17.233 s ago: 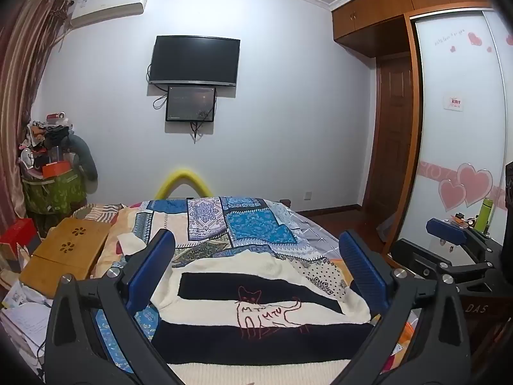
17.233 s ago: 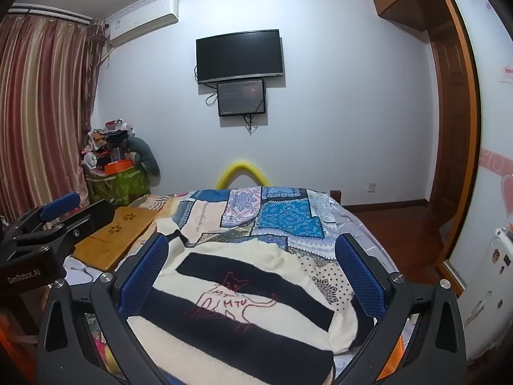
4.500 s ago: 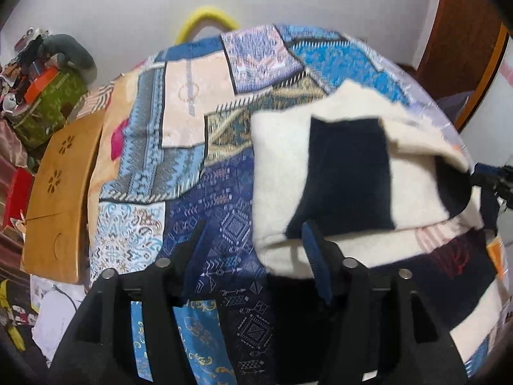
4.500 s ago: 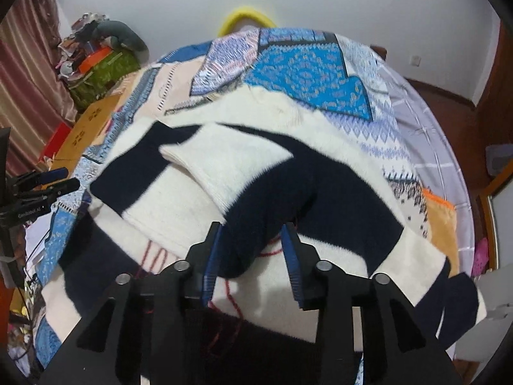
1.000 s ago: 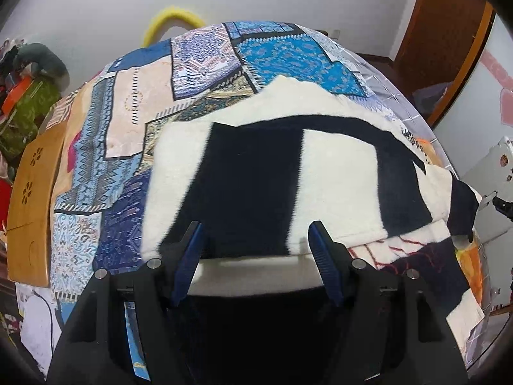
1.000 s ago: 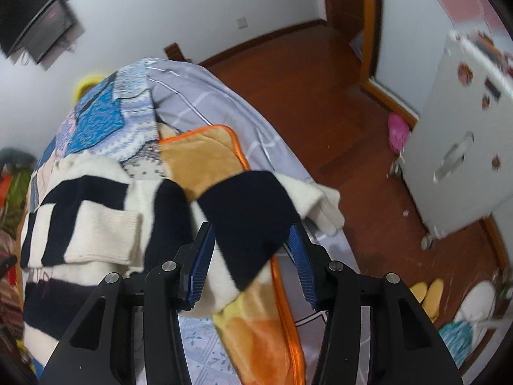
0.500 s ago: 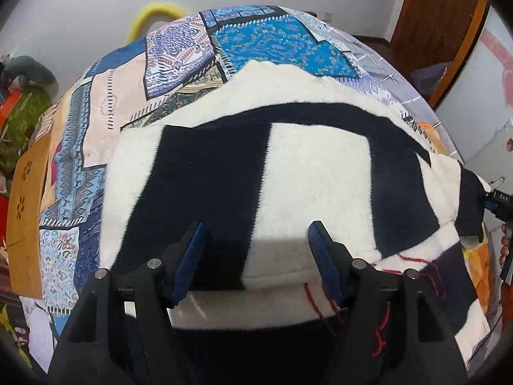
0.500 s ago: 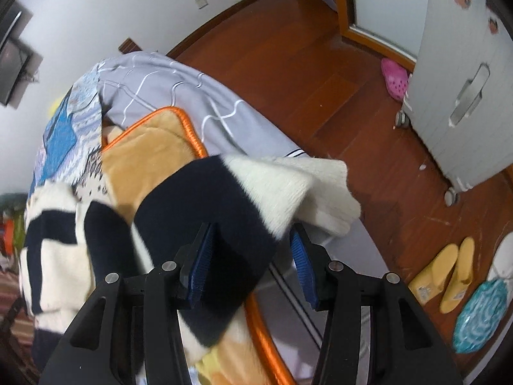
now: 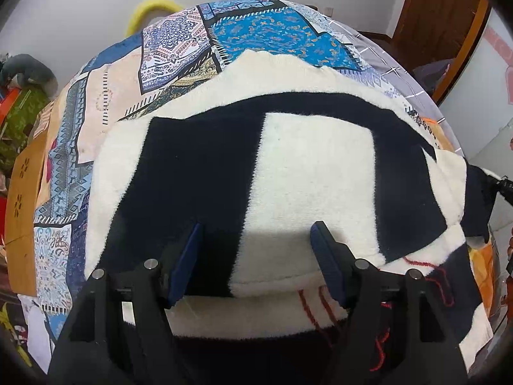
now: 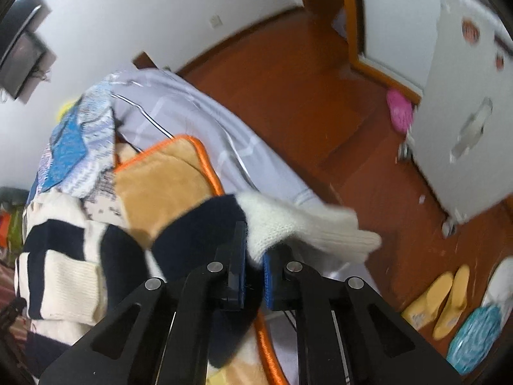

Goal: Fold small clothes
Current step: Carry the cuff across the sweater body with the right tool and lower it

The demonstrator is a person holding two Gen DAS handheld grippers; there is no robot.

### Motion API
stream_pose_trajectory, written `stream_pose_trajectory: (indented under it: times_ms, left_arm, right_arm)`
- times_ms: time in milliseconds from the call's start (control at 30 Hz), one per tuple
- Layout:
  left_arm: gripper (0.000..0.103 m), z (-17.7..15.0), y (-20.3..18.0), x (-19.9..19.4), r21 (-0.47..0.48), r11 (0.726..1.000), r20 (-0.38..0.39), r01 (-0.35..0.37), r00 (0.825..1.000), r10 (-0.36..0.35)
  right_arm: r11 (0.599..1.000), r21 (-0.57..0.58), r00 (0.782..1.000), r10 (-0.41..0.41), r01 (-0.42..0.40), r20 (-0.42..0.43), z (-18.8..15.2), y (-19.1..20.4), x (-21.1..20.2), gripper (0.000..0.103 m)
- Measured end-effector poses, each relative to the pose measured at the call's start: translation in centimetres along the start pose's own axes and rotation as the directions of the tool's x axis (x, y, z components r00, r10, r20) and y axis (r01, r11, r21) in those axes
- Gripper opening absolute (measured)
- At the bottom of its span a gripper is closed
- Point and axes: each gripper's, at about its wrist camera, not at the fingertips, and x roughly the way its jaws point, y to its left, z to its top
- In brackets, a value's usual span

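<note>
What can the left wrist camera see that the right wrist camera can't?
Only the left wrist view shows the open left gripper over the folded sleeve, plus the patchwork bedspread's full spread and a wooden board.

Only the right wrist view shows the right gripper, shut on the other sleeve, the wooden floor, yellow slippers and a pink slipper.

Both show the black-and-cream sweater.

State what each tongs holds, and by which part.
Right tongs: shut on the striped sweater's sleeve, near its cream cuff. Left tongs: open over the folded sweater, holding nothing.
</note>
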Motion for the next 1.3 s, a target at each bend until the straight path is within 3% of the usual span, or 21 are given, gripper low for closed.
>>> stream_pose_trajectory:
  times_ms: [300, 500, 700, 1000, 1300]
  left_arm:
    - [0.069, -0.4, -0.1, -0.7, 0.006, 1.000, 0.001, 0.004, 1.000, -0.004]
    - [0.069, -0.5, 0.6, -1.7, -0.008, 1.000, 0.019, 0.003, 1.000, -0.003]
    - [0.069, -0.6, 2.0, -3.5, -0.035, 0.999, 0.057, 0.010, 0.998, -0.008]
    - [0.069, -1.7, 5.2, -6.6, -0.081, 0.997, 0.119, 0.009, 0.993, 0.001]
    - [0.069, -3.7, 9.3, -8.4, -0.130, 0.991, 0.140, -0.010, 0.990, 0.028]
  right_arm:
    - [0.990, -0.131, 0.982, 0.079, -0.057, 0.172, 3.7, 5.4, -7.6, 0.007]
    - [0.965, -0.241, 0.946, 0.167, -0.100, 0.278, 6.1, 10.3, -13.6, 0.007]
    - [0.929, -0.325, 0.904, 0.283, -0.176, 0.320, 6.7, 15.3, -17.2, 0.007]
    - [0.850, -0.485, 0.886, 0.371, -0.204, 0.277, 4.0, 24.1, -17.5, 0.007]
    - [0.749, -0.612, 0.902, 0.412, -0.255, 0.129, -0.5, 33.9, -13.2, 0.007]
